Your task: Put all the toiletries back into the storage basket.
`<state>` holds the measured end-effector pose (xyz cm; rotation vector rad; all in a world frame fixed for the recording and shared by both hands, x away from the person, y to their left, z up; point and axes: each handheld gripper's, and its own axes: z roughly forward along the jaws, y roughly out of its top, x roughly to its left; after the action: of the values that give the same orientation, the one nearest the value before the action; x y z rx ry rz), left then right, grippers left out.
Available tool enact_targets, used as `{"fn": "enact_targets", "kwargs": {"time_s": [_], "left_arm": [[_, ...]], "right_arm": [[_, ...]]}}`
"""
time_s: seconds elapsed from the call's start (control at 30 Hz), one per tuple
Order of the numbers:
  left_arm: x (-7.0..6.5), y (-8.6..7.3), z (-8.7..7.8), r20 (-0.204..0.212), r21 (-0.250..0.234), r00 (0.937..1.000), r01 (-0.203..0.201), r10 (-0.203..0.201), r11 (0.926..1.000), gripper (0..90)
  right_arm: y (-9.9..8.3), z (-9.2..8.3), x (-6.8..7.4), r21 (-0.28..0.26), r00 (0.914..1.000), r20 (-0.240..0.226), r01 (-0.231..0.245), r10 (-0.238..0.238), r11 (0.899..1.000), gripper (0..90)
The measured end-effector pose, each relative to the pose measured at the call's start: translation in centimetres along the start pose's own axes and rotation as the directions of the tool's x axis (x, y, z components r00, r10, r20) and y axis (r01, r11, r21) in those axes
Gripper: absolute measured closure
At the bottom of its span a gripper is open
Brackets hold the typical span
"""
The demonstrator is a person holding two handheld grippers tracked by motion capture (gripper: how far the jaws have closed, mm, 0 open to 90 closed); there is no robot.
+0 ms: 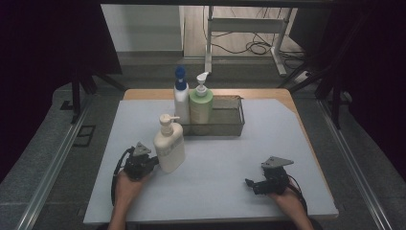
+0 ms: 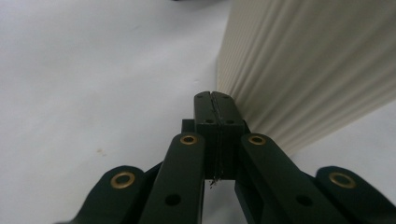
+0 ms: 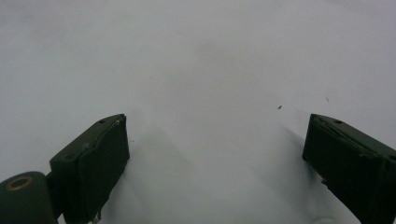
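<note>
- The left tool [image 1: 154, 160] is lying low on the worktop [image 1: 287, 143], at about 7 o'clock of the sheet, with a hand [image 1: 125, 188] gripping it from behind.
- Its jaws are pressed together with nothing between them; in the left gripper view the left tool [image 2: 215, 95] is showing both black jaws meeting along one seam.
- The cream bottle [image 1: 169, 145] is standing upright just left of the worktop's middle, its pump head on top.
- The left tool's tip is sitting right against the cream bottle's lower side, at the bottle's 8 o'clock; in the left gripper view the cream bottle [image 2: 308, 65] is rising as a ribbed wall just past the tip.
- The right tool [image 1: 248, 182] is resting at about 5 o'clock of the sheet, well apart from the cream bottle.
- Its jaws are spread wide over bare worktop in the right gripper view, the right tool [image 3: 215, 135] pinching nothing.
- A wire basket [image 1: 230, 127] is sitting at 12 o'clock, behind the cream bottle.
- A white bottle [image 1: 181, 103] with a blue cap and a green bottle [image 1: 201, 106] are standing side by side in the basket's left end.
</note>
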<state>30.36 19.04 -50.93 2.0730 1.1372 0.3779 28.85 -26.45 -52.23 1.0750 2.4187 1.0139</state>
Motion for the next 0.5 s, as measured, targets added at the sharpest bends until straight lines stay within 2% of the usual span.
{"fn": "enact_targets", "kwargs": {"time_s": [0.5], "left_arm": [[-2.3,-0.1,0.4,0.041,0.023,0.9980,-0.049,0.048,0.9985,89.3]], "right_arm": [[0.0,0.0,0.0,-0.001,1.0000,0.000,0.000,0.000,1.000,6.7]]}}
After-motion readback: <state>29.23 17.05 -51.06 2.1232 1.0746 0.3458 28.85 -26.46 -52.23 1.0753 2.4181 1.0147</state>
